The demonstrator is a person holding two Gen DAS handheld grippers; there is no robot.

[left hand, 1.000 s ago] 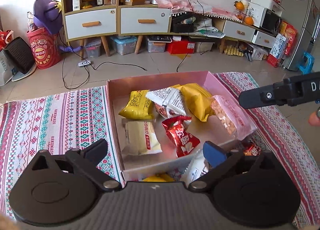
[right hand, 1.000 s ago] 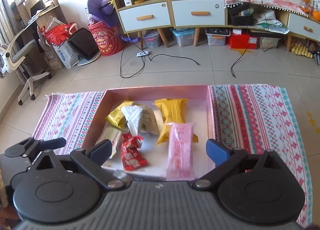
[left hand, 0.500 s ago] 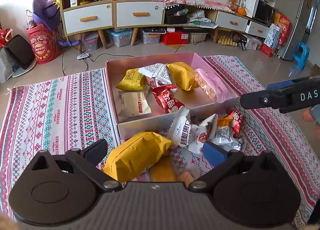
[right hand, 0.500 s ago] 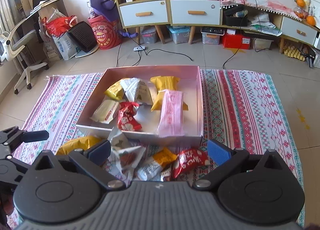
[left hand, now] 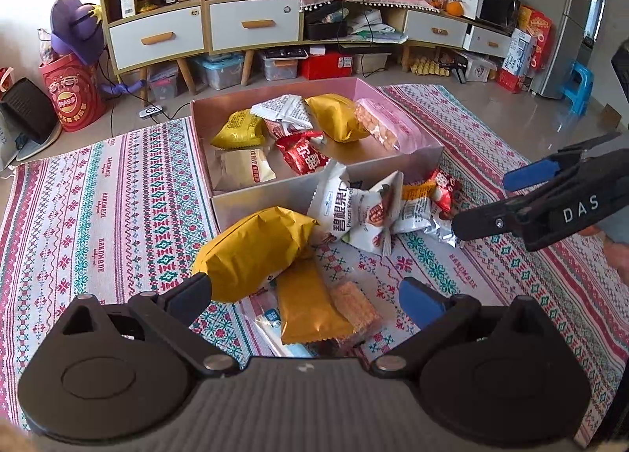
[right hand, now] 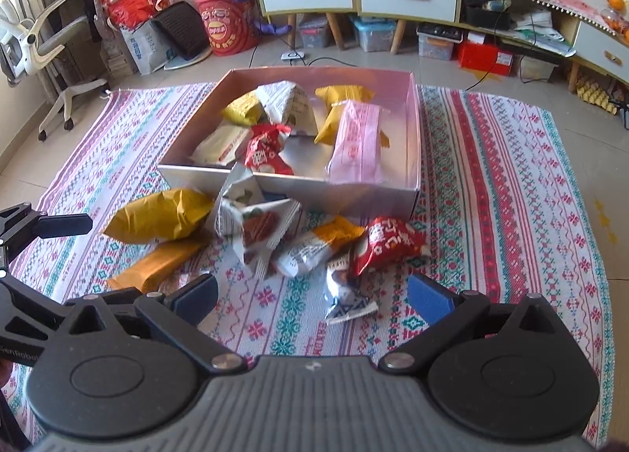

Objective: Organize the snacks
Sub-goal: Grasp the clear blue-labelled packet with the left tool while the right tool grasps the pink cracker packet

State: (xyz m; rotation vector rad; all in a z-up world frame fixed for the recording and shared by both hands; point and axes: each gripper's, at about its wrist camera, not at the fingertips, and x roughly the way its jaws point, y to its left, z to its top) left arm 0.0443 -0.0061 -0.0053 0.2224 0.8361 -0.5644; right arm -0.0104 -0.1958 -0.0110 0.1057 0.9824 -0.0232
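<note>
Jaws spread, crinkly foil packets [right hand: 271, 232], cardboard box [right hand: 412, 145]

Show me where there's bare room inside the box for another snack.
Free floor in the pink box lies along its near wall, between the red packet and the pink packet. The back half is crowded with yellow and white packets.

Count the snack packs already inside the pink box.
6 visible in the pink box: small yellow, white printed, large yellow, pink, cream, red. More may be hidden underneath.
</note>
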